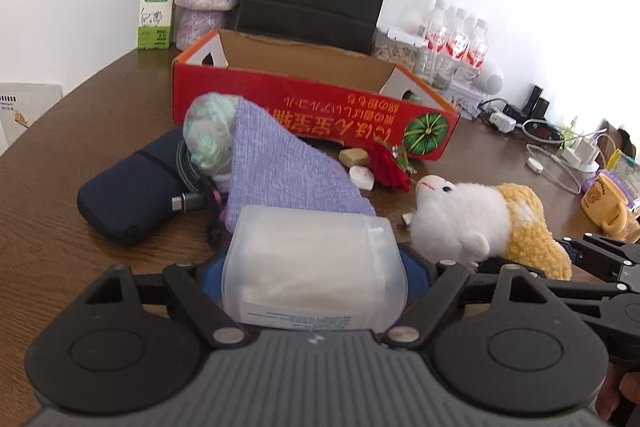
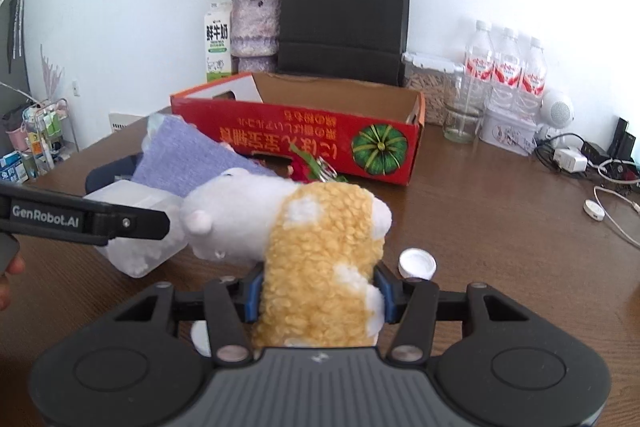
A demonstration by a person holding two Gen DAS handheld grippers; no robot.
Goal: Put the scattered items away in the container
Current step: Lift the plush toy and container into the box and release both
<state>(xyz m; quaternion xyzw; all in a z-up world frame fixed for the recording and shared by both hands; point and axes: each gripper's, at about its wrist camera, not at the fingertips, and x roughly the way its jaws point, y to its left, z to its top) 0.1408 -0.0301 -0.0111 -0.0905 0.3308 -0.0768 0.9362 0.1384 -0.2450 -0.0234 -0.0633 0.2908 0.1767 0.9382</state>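
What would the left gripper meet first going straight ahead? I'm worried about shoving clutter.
Probably the purple cloth: it lies directly beyond the translucent tub clamped in the left gripper, before the red box. Depth is uncertain.

The brown wooden desk [image 2: 500, 227] carries an open red cardboard box [image 2: 304, 135] toward the back. Before the box lie a purple cloth [image 1: 280, 163], a dark pouch [image 1: 132, 187], a red tassel [image 1: 388, 167] and two small soaps [image 1: 354, 157]. A white bottle cap [image 2: 417, 264] sits nearer. Behind stand a milk carton [image 2: 218, 43], a vase [image 2: 256, 27], a black bag [image 2: 344, 15] and water bottles [image 2: 506, 75].
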